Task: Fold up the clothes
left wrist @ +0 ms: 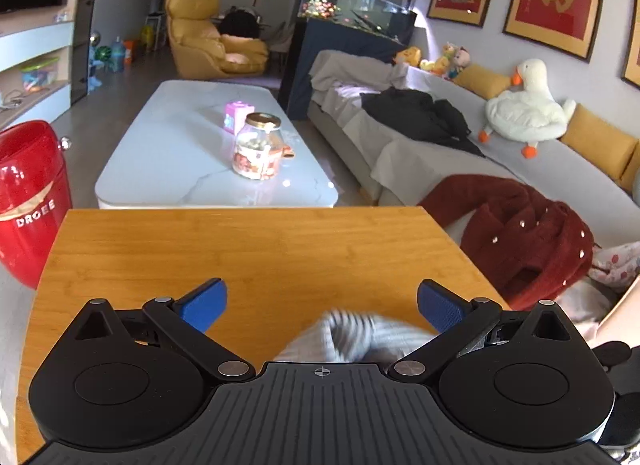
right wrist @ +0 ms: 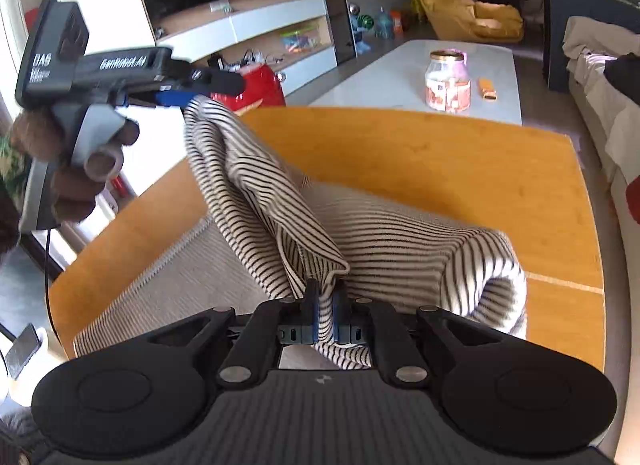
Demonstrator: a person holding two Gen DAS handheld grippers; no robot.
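While my right claw is pinched shut on a bunched fold of the striped top, my left claw stands with its jaws spread wide and nothing clamped between them. In the left camera the top shows only as a blurred grey hump just below and behind the blue pads, close under the claw's body.

From the right claw, the rest of the top lies ahead and to both sides on the wooden table. A flat panel with a ribbed hem runs off to the left. A rolled sleeve or tube curls just to the right. One ridge of cloth rises forward and up to the left until it touches the left claw's blue finger. Whether that peak is draped over the finger or only brushing it, I cannot tell from here.

I judge this knit to be light, soft and quite limp. It sags between any two holds and keeps no crease by itself, and the ribbing should stretch if I pull hard. It looks grippy enough for the pads, and nothing about it is fragile.

I would take hold at an edge instead of mid-panel: the hem corner to the left of my right claw, or a shoulder seam. The pads should catch all the layers there, so the fold falls flat and does not twist.
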